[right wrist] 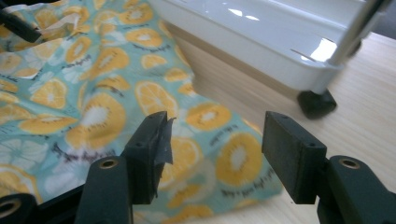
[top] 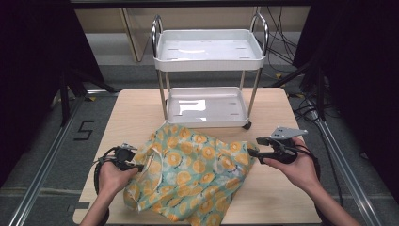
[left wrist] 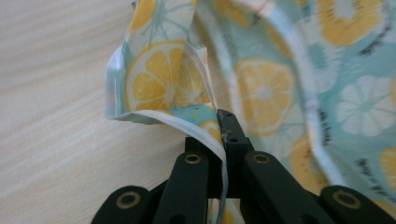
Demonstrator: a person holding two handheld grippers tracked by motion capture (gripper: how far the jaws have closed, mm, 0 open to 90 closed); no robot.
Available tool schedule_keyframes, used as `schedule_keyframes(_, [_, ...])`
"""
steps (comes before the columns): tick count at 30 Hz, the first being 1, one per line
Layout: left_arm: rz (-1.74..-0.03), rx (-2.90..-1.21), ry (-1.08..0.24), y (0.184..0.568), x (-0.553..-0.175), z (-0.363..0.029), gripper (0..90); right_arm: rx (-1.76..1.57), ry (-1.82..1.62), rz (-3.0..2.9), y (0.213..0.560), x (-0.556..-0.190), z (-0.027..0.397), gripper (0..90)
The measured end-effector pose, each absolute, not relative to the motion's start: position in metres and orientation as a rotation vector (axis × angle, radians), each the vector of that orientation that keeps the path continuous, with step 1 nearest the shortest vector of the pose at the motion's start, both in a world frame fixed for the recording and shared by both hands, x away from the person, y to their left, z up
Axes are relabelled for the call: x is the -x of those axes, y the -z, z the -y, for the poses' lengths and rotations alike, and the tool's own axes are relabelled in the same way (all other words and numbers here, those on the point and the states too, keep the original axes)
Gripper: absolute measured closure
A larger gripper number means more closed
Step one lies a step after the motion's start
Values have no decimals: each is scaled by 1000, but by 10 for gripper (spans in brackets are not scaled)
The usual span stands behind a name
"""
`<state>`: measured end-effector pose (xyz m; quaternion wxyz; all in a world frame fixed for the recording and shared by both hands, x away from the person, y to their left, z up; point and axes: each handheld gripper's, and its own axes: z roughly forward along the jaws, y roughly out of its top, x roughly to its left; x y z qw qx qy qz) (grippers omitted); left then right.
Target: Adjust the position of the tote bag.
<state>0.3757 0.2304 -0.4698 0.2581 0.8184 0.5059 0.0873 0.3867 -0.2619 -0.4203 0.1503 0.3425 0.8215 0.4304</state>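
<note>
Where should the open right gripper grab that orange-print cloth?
Probably the right corner of the cloth, coming level from the right. That corner lies nearest the right gripper, its edge sits flat on the table, and the left gripper already pinches the opposite hem.

High view above table, gripper views close — all share cloth (top: pixel 193 169)

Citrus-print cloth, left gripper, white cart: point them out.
citrus-print cloth (top: pixel 197 174), high view, middle of the fabric.
left gripper (left wrist: pixel 223 140), left gripper view, shut on the cloth's white edge.
white cart (top: pixel 207 63), high view, top tray's front wall.
</note>
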Motion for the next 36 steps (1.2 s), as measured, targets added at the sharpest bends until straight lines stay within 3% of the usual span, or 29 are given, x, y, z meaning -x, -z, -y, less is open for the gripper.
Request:
schedule_keyframes(14, [-1072, -2220, -354, 424, -360, -158, 895, -895, -1250, -2392, 407, -394, 230, 404])
schedule_keyframes(24, [-843, -2273, -294, 416, -346, -85, 895, -880, -1241, -2410, 407, -399, 226, 398])
schedule_keyframes(36, [-642, -2358, -198, 423, -317, -50, 895, -861, -1257, -2413, 396, -407, 217, 390])
